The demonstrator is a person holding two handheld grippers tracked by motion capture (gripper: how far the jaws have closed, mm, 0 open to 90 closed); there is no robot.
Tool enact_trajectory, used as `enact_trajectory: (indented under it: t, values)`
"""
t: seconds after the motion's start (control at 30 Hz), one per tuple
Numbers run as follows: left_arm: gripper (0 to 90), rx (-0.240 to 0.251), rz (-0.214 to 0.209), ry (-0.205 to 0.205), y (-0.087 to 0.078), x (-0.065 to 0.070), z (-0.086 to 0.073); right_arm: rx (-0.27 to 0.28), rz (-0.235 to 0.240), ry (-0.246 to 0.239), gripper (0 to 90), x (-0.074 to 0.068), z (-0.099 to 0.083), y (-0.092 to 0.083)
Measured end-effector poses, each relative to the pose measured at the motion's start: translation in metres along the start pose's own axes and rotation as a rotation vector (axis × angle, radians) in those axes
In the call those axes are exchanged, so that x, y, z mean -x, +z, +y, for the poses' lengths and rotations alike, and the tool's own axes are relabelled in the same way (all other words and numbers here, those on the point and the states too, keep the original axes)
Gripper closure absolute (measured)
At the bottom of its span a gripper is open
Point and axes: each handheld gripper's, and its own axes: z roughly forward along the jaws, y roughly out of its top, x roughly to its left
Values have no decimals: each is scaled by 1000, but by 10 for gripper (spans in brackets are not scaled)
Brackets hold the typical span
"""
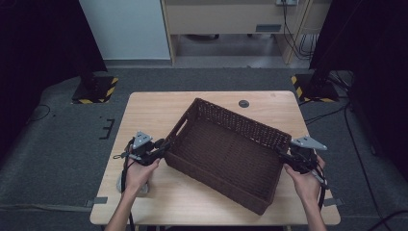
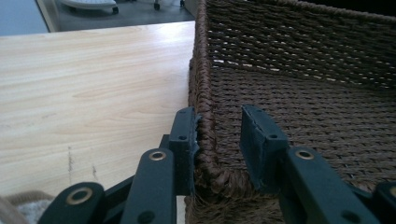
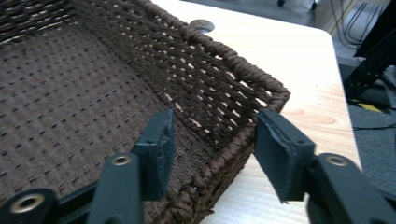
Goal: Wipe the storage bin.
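Item: dark brown woven rectangular basket (image 1: 226,154), empty, lying askew across the middle of the light wooden table (image 1: 159,110). High view: I have the left gripper (image 1: 161,150) at the basket's left short end, beside the handle cut-out, and the right gripper (image 1: 285,156) at its right short end; a round dark grommet (image 1: 244,103) sits in the tabletop behind the basket. Left gripper view: my jaws straddle the braided rim of the basket wall (image 2: 205,140), one pad outside and touching the weave, the other inside with a gap showing, so the wall is bracketed but I judge it not firmly pinched. Right gripper view: jaws stand apart on either side of the end wall (image 3: 224,154) near its corner, neither pad pressing on it. Status, as I read it: both ends reached and lined up; closing on both walls, then lifting or shifting the basket, remains to be done.
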Motion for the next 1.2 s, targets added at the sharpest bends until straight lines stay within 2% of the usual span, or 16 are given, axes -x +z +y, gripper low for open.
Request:
enact_trajectory:
  t: [0.13, 0.27, 0.4, 0.47, 0.53, 0.63, 0.7, 0.73, 0.8, 0.83, 0.87, 0.93, 1.1, 1.2]
  values:
    - [649, -12, 3, 12, -4, 6, -2, 10, -32, -15, 528, 0, 3, 8]
    - [637, -12, -6, 32, -9, 8, -4, 17, -45, -31, 486, -1, 5, 15]
    - [632, -25, -19, 37, -9, 6, -1, 29, -13, -3, 459, -1, 3, 9]
    - [629, -10, -8, 56, -10, 5, 0, 33, 6, 7, 441, -2, 1, 5]
    - [611, -5, -2, 68, -11, 5, 3, 14, 19, 14, 437, -5, -1, 0]
    - [609, 4, -1, 79, -11, 3, 4, -16, 17, 6, 471, -10, -4, -6]
    - [599, 19, -10, 73, -9, 2, 3, -29, -9, -14, 548, -13, -4, -9]
    - [600, 19, -15, 69, -8, 2, 2, -38, -25, -24, 585, -13, -4, -9]
    - [620, 7, -22, 64, -6, 2, 1, -34, -32, -15, 603, -12, -5, -8]
    - [635, -1, -32, 67, -5, 2, 1, -38, -29, -13, 610, -12, -4, -7]
    - [651, -7, -22, 80, -4, 3, 0, -35, -36, -16, 623, -12, -3, -7]
    - [704, -28, -18, 84, -3, 4, -1, -37, -48, -27, 636, -11, -1, -3]
    - [732, -45, -36, 64, -8, 8, -5, -18, -75, -43, 658, -7, 3, 8]
    - [724, -43, -25, 80, -10, 11, -7, 7, -42, -19, 616, -1, 2, 13]
